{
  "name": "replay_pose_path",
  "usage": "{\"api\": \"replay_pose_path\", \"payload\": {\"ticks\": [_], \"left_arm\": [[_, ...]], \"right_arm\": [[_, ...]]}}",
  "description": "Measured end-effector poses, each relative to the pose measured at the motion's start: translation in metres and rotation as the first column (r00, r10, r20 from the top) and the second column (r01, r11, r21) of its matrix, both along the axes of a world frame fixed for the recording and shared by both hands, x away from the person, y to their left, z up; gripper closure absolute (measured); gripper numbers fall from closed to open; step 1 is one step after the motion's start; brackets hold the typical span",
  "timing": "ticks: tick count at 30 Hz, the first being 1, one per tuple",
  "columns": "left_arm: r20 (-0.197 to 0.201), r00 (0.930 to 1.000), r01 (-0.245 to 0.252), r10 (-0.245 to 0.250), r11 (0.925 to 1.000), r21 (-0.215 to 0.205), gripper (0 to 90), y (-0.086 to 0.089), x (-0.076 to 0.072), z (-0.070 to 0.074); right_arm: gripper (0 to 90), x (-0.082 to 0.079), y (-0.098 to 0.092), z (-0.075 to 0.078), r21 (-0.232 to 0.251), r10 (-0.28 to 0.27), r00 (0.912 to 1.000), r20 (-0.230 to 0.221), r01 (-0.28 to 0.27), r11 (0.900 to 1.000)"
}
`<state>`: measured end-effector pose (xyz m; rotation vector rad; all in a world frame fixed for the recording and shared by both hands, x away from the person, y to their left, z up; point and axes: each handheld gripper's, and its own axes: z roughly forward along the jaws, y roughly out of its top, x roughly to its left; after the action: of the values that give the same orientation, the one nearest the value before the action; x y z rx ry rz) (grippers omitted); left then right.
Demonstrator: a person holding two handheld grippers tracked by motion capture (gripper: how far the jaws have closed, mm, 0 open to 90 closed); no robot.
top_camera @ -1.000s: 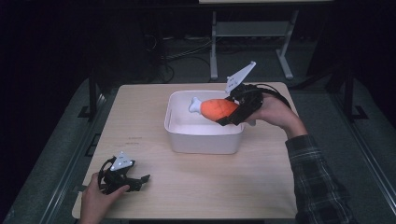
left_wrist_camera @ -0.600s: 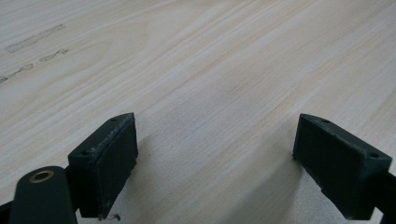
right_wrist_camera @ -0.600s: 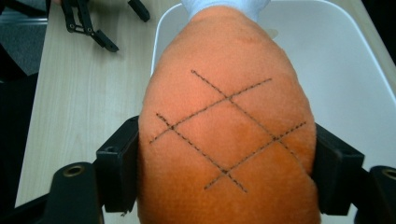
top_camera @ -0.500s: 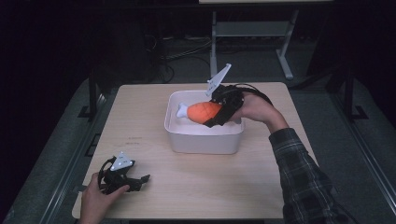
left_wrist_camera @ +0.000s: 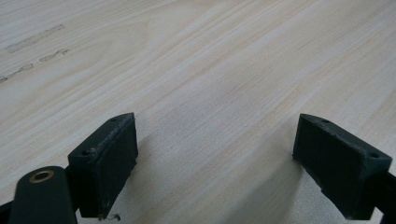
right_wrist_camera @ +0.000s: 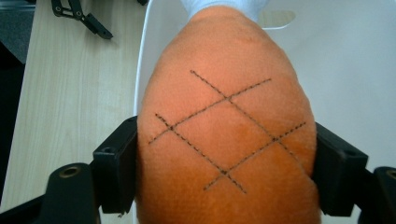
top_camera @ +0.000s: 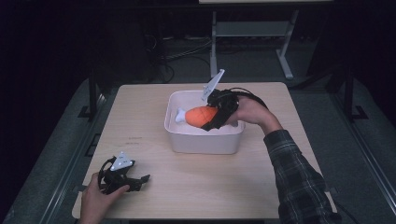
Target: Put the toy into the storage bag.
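Note:
An orange plush drumstick (top_camera: 201,115) with a white bone end hangs over the inside of a white tub (top_camera: 204,140) at the table's middle. My right gripper (top_camera: 215,116) is shut on the drumstick's fat end. In the right gripper view the stitched orange body (right_wrist_camera: 224,126) bulges between both black pads (right_wrist_camera: 116,163), above the tub's white floor (right_wrist_camera: 355,70). My left gripper (top_camera: 140,179) rests on the table near the front left corner, open. Its pads (left_wrist_camera: 109,158) stand wide apart over bare wood with nothing between them.
The light wooden table (top_camera: 261,182) has free room in front of the tub and to its left. A white metal stand (top_camera: 252,32) sits on the dark floor beyond the table. The other gripper (right_wrist_camera: 79,14) appears far off in the right gripper view.
My right gripper has carried the drumstick leftward and down, from the tub's far right rim to over its inside. The left gripper has stayed still.

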<state>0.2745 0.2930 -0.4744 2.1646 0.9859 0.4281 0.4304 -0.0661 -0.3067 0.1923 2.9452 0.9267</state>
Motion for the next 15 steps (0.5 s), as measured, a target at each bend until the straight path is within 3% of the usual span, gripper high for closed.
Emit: {"api": "replay_pose_path", "payload": {"ticks": [15], "left_arm": [[0.0,1.0,0.0,0.0,1.0,0.0,13.2,0.0,0.0,0.0]], "right_arm": [[18.9,0.002,0.0031,-0.0074,0.005,0.0,0.9992,-0.041,0.0,1.0]]}}
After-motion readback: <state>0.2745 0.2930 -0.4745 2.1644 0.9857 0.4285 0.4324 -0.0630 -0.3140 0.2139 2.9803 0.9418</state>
